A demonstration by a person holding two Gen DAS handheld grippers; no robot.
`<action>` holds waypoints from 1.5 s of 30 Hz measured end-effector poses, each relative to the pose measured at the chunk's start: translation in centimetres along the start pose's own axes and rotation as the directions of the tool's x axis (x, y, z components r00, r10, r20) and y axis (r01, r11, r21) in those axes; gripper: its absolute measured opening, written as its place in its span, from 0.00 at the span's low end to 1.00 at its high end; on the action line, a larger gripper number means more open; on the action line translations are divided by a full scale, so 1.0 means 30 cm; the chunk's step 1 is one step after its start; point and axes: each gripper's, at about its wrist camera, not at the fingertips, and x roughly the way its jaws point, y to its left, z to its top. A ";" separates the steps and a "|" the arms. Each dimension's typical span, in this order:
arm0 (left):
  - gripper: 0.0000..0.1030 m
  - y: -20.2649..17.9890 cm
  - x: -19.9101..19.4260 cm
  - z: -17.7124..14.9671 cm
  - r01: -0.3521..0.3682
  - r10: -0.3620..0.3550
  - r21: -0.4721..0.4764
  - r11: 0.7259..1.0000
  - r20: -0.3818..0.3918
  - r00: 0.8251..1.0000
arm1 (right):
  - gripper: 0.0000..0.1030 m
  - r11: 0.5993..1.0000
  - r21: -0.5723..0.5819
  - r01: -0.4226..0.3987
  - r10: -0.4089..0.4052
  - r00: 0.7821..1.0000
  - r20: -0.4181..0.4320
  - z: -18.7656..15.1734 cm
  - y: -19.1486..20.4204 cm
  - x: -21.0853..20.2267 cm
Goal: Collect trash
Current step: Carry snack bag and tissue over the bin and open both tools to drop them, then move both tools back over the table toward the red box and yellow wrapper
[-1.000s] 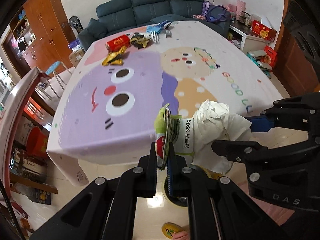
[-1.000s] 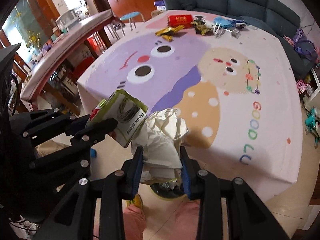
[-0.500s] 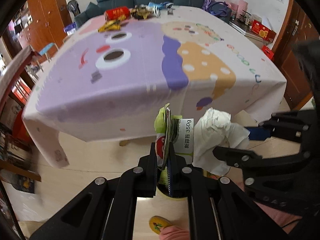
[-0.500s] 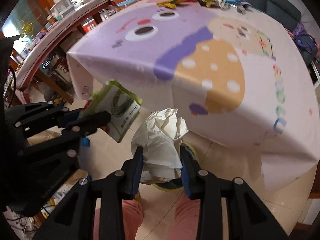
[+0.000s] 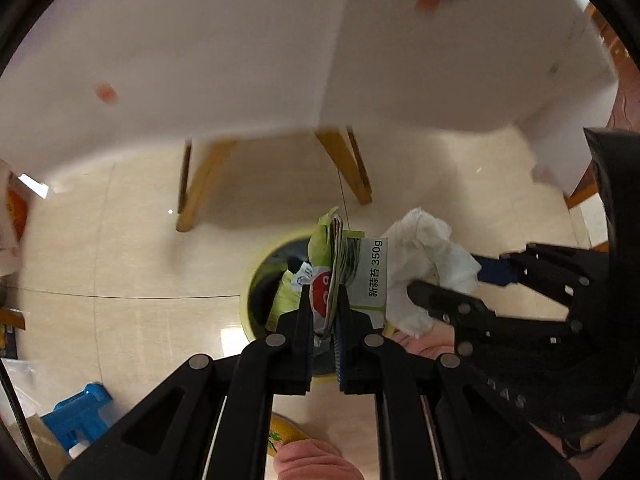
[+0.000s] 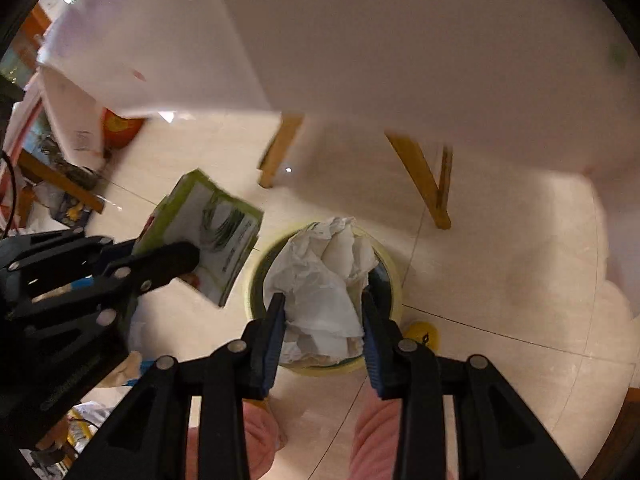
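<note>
My left gripper [image 5: 325, 296] is shut on a green and white food wrapper [image 5: 360, 276] marked 350g, held over a yellow-rimmed trash bin [image 5: 256, 280] on the floor. My right gripper [image 6: 323, 304] is shut on a crumpled white paper wad [image 6: 324, 280], held right above the same bin [image 6: 394, 276]. The left gripper and its wrapper [image 6: 208, 232] show at the left of the right wrist view. The right gripper with its wad [image 5: 428, 264] shows at the right of the left wrist view. Some trash lies in the bin.
The table's hanging white cloth [image 5: 240, 60] fills the top of both views, with wooden legs [image 5: 196, 188] below it on the tiled floor. A blue stool [image 5: 80, 412] stands at lower left. The person's pink-clad legs [image 6: 368, 428] are at the bottom.
Both grippers have dropped from table height down to the floor bin, tilting downward. The tabletop has left view. Both still hold their trash.
</note>
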 end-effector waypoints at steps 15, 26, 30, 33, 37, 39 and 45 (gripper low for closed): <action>0.50 0.058 0.401 -0.030 -0.038 0.032 -0.048 0.998 -0.123 0.992 | 0.50 0.999 0.017 0.033 -0.031 0.996 -0.078 -0.022 -0.095 0.442; 0.68 0.095 0.186 0.038 -0.106 0.103 -0.038 0.994 -0.066 0.992 | 0.60 0.998 0.061 0.001 0.002 0.999 -0.049 -0.009 -0.061 0.277; 0.68 0.112 0.037 0.070 -0.103 0.102 -0.033 0.994 -0.037 0.994 | 0.60 0.996 0.092 0.014 -0.013 1.000 -0.017 0.001 -0.021 0.133; 0.68 0.123 -0.088 0.109 -0.102 0.102 -0.019 0.995 -0.008 0.995 | 0.60 0.991 0.128 0.035 -0.036 0.999 0.008 0.012 0.014 -0.004; 0.68 0.122 -0.295 0.156 -0.090 0.090 -0.015 0.996 0.031 0.995 | 0.60 0.983 0.181 0.009 -0.021 0.997 0.068 0.033 0.059 -0.238; 0.68 0.121 -0.404 0.182 -0.094 0.094 -0.013 0.996 0.064 0.993 | 0.60 0.981 0.194 -0.003 -0.013 0.996 0.084 0.045 0.081 -0.331; 0.68 0.097 -0.686 0.257 -0.058 0.066 -0.060 0.997 0.144 0.987 | 0.60 0.981 0.185 -0.063 0.035 0.987 0.154 0.118 0.133 -0.653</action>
